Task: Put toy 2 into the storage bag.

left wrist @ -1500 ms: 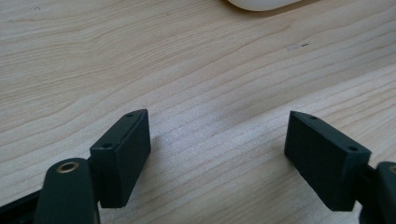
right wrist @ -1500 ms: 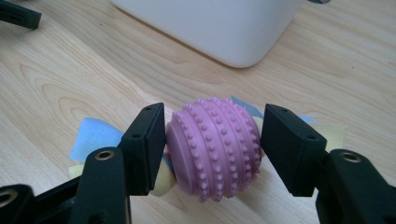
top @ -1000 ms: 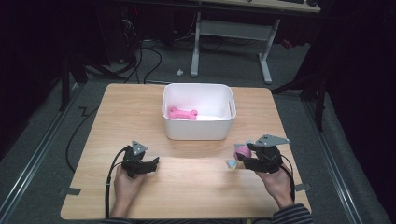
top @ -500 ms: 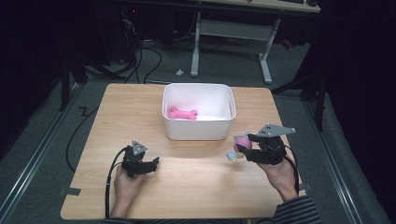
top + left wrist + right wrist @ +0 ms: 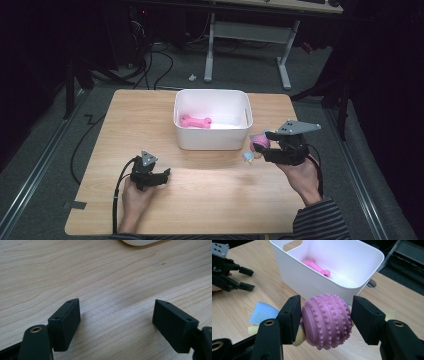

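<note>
Pink and studded all over, the rubber ball (image 5: 326, 321) sits clamped between the jaws of our right gripper (image 5: 262, 146), with pale blue and yellow soft ends (image 5: 263, 312) trailing off it. Ahead of that gripper and just beyond its tips lies the white plastic bin (image 5: 212, 141), smooth-walled, rounded at the corners, holding a knobbly pink bone (image 5: 196, 121). We judge the right hand the nearer one for the drop. Our left gripper (image 5: 164, 175) rests on the wooden table (image 5: 125, 115), jaws wide and empty.
</note>
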{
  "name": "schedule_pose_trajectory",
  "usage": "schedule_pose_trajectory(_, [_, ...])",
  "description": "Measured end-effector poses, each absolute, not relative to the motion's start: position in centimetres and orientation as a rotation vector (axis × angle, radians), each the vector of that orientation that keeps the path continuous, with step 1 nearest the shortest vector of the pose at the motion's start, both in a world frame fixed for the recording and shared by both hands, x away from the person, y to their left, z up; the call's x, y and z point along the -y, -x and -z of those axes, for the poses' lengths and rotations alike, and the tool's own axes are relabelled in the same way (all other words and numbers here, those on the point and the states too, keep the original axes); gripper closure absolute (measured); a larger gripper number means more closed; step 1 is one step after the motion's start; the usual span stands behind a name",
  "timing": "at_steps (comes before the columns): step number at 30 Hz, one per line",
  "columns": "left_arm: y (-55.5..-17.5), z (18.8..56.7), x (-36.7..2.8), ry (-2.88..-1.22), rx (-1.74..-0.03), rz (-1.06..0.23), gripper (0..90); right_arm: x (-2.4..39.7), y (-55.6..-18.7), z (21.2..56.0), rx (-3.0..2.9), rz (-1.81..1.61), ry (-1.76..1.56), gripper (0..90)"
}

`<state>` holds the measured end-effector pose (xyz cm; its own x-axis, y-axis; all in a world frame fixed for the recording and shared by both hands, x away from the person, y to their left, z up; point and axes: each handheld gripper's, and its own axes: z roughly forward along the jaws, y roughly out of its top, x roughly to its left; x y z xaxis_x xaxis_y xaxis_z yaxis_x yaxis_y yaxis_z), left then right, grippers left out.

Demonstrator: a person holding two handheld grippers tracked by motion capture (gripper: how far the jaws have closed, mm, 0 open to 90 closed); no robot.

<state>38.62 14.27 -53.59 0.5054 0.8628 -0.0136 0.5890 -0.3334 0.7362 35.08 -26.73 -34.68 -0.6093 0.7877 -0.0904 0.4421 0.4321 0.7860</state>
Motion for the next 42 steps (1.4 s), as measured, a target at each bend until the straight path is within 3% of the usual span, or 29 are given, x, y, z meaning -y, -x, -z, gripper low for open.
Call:
schedule_pose_trajectory(22, [-38.6,53.6,-14.3,-2.053,-1.184,-0.503,22.8,25.4,-37.9,31.3,-2.236,-1.038,-0.997,42.8])
schedule_pose_trajectory(42, [-38.6,53.6,-14.2,-2.053,-1.181,-0.505,22.7,22.7,-41.4,30.6,-2.288,-1.024,-0.977,43.2])
